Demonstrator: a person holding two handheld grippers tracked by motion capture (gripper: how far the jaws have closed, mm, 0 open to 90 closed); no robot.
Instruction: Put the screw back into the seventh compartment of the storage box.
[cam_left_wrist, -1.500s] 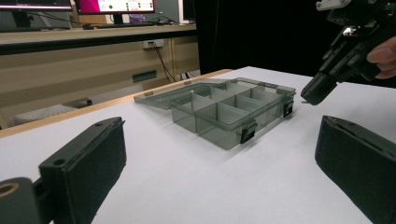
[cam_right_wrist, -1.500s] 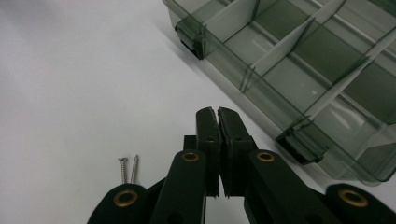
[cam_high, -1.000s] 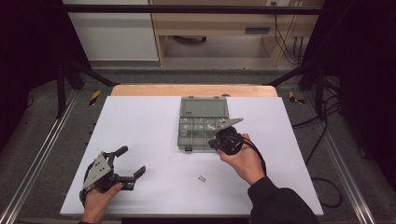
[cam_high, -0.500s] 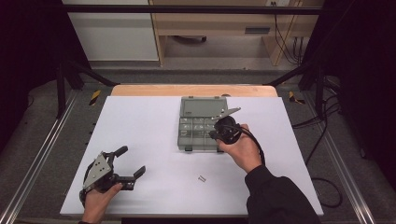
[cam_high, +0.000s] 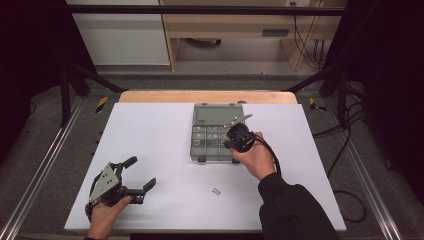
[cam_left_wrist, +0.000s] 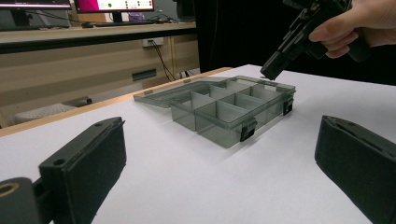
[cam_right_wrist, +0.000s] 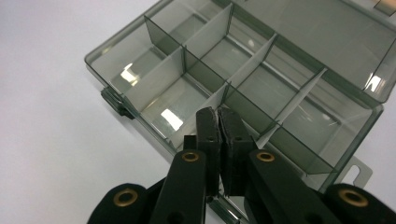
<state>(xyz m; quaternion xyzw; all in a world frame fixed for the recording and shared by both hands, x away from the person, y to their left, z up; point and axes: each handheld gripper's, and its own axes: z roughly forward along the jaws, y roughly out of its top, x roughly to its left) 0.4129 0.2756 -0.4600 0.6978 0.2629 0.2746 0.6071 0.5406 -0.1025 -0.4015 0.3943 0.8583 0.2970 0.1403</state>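
White matte table sheet (cam_high: 165, 150): smooth, bare at left.
Smoky translucent plastic compartment box (cam_high: 212, 136), hard and glossy, lid folded flat on the far side, thin dividers: far centre.
My left gripper (cam_high: 131, 184), near left: black padded jaws wide apart, holding nothing.
My right gripper (cam_right_wrist: 223, 122): jaws pressed together above the box's near right compartments; whether anything is pinched, I cannot tell.
Small metal screw-like piece (cam_high: 216, 191): near centre, loose on the sheet.
Step, I judge: delivery into a compartment; next, a careful parting of the jaws.
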